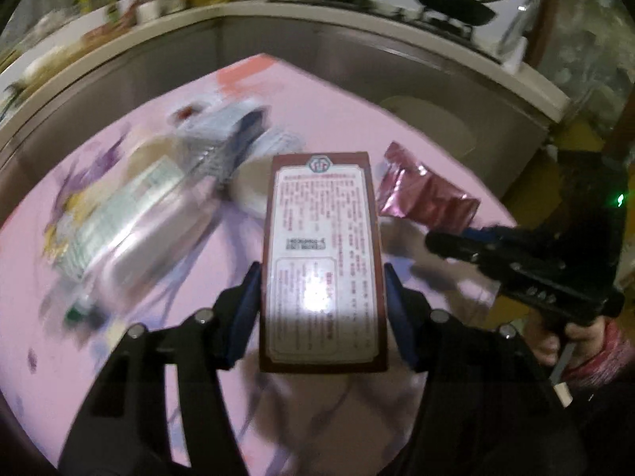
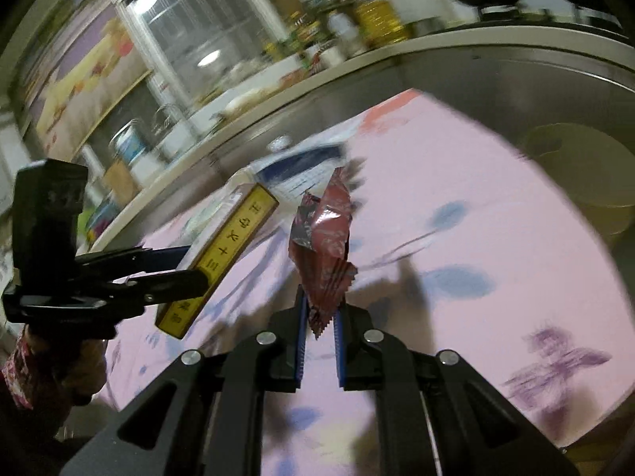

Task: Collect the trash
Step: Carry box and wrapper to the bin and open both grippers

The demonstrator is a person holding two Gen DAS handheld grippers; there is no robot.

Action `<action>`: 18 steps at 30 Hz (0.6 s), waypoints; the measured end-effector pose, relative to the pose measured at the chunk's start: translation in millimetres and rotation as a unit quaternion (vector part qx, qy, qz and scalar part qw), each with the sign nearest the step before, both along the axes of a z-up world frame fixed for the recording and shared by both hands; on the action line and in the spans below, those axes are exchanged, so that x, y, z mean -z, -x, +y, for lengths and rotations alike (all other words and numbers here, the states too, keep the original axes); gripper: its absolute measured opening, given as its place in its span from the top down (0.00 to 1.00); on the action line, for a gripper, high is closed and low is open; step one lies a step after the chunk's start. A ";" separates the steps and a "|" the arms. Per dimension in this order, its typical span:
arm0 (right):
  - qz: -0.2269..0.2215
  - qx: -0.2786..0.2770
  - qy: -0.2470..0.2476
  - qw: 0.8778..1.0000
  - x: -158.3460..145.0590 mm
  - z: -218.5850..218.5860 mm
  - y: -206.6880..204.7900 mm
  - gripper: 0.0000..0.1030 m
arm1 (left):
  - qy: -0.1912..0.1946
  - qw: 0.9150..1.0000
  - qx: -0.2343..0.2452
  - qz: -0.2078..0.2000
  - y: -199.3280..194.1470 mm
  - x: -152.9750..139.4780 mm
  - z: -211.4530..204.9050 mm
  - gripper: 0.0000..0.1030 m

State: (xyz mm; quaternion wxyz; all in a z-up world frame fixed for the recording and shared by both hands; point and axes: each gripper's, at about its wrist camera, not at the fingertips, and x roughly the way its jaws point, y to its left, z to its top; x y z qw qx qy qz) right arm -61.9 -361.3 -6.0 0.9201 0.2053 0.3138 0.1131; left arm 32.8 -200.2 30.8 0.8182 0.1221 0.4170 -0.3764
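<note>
The left claw (image 1: 322, 309) is clamped on a flat rectangular box (image 1: 322, 261), its blue pads pressing both long sides, and the box is held up off the pink table (image 1: 357, 111) over the near middle. The box shows a dark red border around a white label crowded with small red print, a round emblem at the top and a small barcode patch midway; a bright glare sits on its lower half. From the right wrist view the same box (image 2: 222, 254) turns its narrow yellow side, printed with dark characters, and it hangs tilted in the air. The right claw (image 2: 320, 313) is pinched shut on the crimped, zigzag end of a shiny dark red foil wrapper (image 2: 323, 238), which stands up crumpled and twisted above the pads, lifted clear of the cloth near the table's right side. In the left wrist view the wrapper (image 1: 426, 194) glints pinkish red just beside the box. Toward the far left of the table lies a blurred heap of clear plastic packaging (image 1: 131, 206) with a blue and white pack (image 1: 238, 131) behind it; details are smeared.
</note>
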 end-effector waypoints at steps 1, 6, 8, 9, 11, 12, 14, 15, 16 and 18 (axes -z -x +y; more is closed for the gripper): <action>-0.002 0.017 0.000 1.000 0.0 -12.7 -0.9 0.91 | 0.003 1.000 0.011 -0.002 -4.7 -3.0 -14.1 0.45; -0.004 0.118 -0.020 0.993 2.5 -96.7 -5.5 0.91 | 0.022 0.997 0.073 0.006 -36.1 -14.2 -117.0 0.45; -0.001 0.157 -0.027 0.987 6.0 -131.9 -8.8 0.91 | 0.028 0.995 0.092 0.022 -49.6 -14.0 -155.0 0.45; 0.001 0.172 -0.029 0.985 8.9 -147.7 -11.7 0.91 | 0.029 0.994 0.102 0.030 -57.9 -13.4 -179.5 0.45; 0.004 0.193 -0.033 0.981 14.3 -172.7 -16.3 0.91 | 0.029 0.992 0.115 0.045 -71.2 -10.1 -215.3 0.45; 0.006 0.205 -0.032 0.978 16.7 -185.0 -19.0 0.91 | 0.029 0.991 0.117 0.050 -76.5 -8.3 -226.4 0.45; 0.010 0.220 -0.026 0.975 22.4 -206.3 -24.9 0.91 | 0.030 0.989 0.125 0.073 -90.8 0.1 -259.4 0.45; 0.014 0.227 -0.026 0.973 25.2 -215.8 -28.1 0.91 | 0.028 0.989 0.126 0.076 -94.8 3.7 -268.7 0.44; 0.019 0.232 -0.027 0.972 28.1 -223.9 -31.0 0.90 | 0.021 0.989 0.121 0.076 -99.4 8.8 -282.2 0.44; 0.023 0.243 -0.035 0.969 34.7 -237.0 -35.1 0.87 | 0.013 0.990 0.114 0.078 -106.0 17.8 -297.5 0.44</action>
